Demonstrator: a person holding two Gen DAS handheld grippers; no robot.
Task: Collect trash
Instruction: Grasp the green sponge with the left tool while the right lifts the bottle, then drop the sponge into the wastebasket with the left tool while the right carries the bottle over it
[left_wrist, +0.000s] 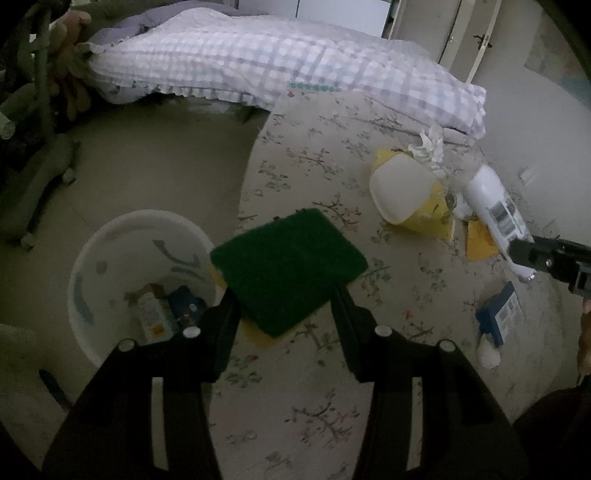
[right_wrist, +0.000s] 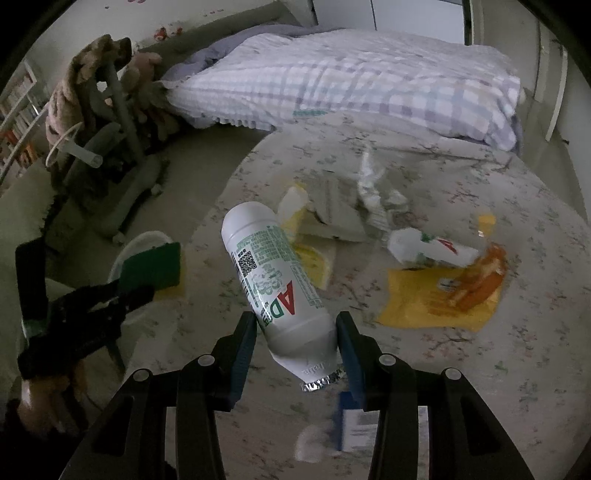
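Observation:
My left gripper (left_wrist: 284, 295) is shut on a green-and-yellow scouring sponge (left_wrist: 288, 266) and holds it over the bed edge beside a white trash bucket (left_wrist: 96, 243) that has several wrappers inside. My right gripper (right_wrist: 297, 328) is shut on a white AD bottle (right_wrist: 273, 280), lifted above the floral bedsheet; that bottle also shows in the left wrist view (left_wrist: 495, 210). In the right wrist view the sponge (right_wrist: 151, 266) and the left gripper (right_wrist: 110, 299) are at the left, over the bucket (right_wrist: 138, 242).
On the bed lie a white cup on a yellow wrapper (left_wrist: 402, 192), crumpled tissue (left_wrist: 430, 147), a second AD bottle (right_wrist: 432, 251), an orange-yellow bag (right_wrist: 443, 295) and a blue box (left_wrist: 498, 314). A checked pillow (left_wrist: 280, 62) lies behind. A chair base (right_wrist: 110, 184) stands on the floor.

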